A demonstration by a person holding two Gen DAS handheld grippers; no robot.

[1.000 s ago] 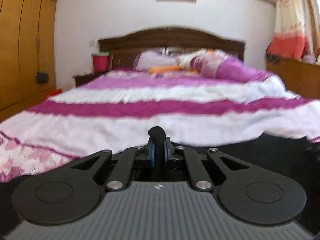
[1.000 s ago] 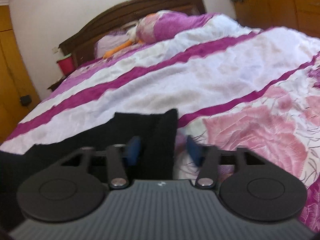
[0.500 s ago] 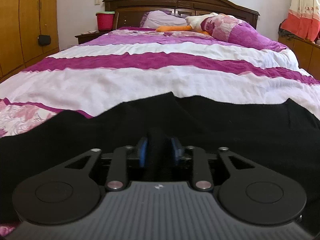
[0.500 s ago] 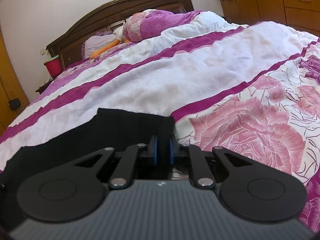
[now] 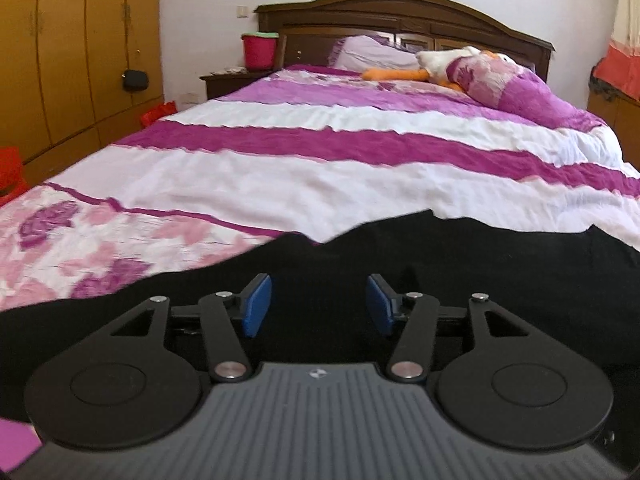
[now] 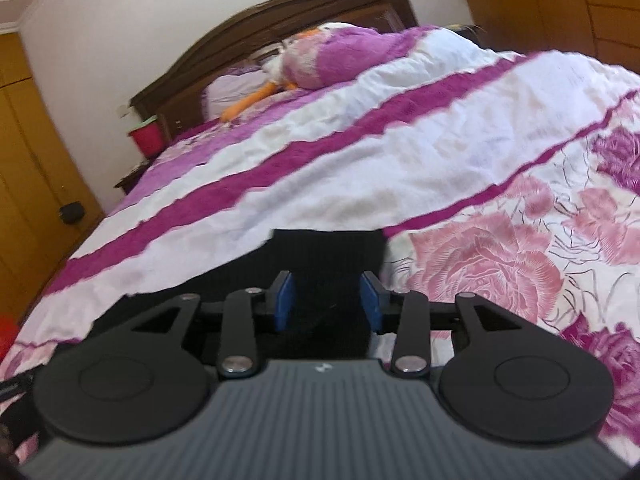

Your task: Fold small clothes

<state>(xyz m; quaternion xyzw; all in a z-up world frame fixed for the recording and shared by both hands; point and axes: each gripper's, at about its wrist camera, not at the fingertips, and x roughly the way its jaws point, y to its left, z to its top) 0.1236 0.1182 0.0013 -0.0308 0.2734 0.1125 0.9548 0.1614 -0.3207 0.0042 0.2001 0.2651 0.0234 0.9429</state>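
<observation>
Bright, even daylight fills both views; shadows are soft; fisheye distortion bends the edges; the right wrist view is motion-blurred.

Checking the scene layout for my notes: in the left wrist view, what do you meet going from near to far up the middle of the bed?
Left tongs, open → black garment → white and magenta striped bedspread → stuffed duck toy → dark wooden headboard.

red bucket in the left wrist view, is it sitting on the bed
No, the red bucket stands on the nightstand beside the headboard, off the bed.
</observation>
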